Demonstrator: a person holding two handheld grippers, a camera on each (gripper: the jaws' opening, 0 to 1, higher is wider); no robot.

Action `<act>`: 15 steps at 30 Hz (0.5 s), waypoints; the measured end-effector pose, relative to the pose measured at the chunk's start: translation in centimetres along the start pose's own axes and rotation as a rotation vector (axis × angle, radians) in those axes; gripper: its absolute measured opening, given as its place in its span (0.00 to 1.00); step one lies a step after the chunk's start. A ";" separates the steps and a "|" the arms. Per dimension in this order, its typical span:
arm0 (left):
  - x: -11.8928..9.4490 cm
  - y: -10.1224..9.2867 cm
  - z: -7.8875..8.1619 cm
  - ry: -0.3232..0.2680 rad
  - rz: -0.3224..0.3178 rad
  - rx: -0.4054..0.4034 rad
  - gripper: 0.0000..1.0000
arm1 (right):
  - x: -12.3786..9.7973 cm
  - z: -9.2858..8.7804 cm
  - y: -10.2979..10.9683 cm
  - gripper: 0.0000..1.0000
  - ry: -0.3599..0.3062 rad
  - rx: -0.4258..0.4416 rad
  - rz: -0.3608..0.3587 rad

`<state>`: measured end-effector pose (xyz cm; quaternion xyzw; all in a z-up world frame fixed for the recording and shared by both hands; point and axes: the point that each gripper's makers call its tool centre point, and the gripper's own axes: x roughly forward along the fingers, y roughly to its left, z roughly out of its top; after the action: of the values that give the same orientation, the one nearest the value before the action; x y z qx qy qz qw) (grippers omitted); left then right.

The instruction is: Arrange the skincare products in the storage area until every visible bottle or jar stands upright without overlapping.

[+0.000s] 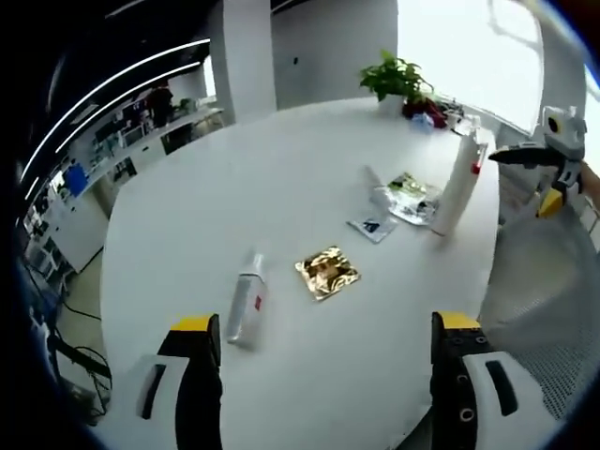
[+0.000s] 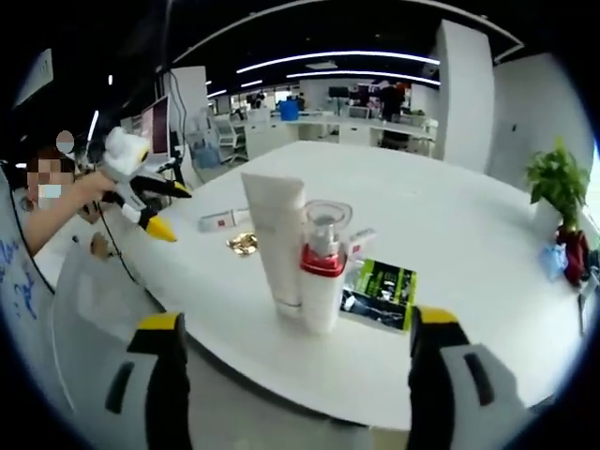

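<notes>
Left gripper (image 1: 323, 375): jaws wide apart, holding nothing, hovering over the near edge of the round white table (image 1: 281, 187). Just ahead of its left jaw a small white bottle (image 1: 247, 300) lies on its side, near that edge. Beside it, apart, a gold foil sachet (image 1: 327, 272) lies flat.

Toward the far right edge: flat sachets (image 1: 403, 199) and 2 upright items, touching or nearly so: a white tube (image 2: 275, 239) and a pump bottle (image 2: 322, 272) with red collar and clear cap. A green-and-black packet (image 2: 380, 292) lies flat just beside them.

Right gripper (image 2: 295, 375): jaws also wide, empty, off the table edge, facing the 2 upright items.

Judgement: 2 stand, 1 bottle is down, so the step in hand is righting it. Next move likely calls for the left gripper to drop over the lying bottle, close across its body, tip it upright and set it apart from the sachet.
</notes>
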<state>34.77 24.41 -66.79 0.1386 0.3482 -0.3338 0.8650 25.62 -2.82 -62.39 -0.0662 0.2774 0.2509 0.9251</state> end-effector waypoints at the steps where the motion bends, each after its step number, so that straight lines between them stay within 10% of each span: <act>1: 0.3 0.4 0.0 0.009 -0.002 0.003 0.88 | 0.0 0.1 0.0 1.00 -0.002 0.003 -0.008; 15: 4.3 3.9 -0.2 0.108 -0.034 0.016 0.72 | -0.3 0.3 0.9 1.00 -0.022 0.041 -0.037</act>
<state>39.62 25.30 -69.92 0.1572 0.3943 -0.3433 0.8379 25.08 -2.12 -61.99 -0.0497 0.2708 0.2290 0.9337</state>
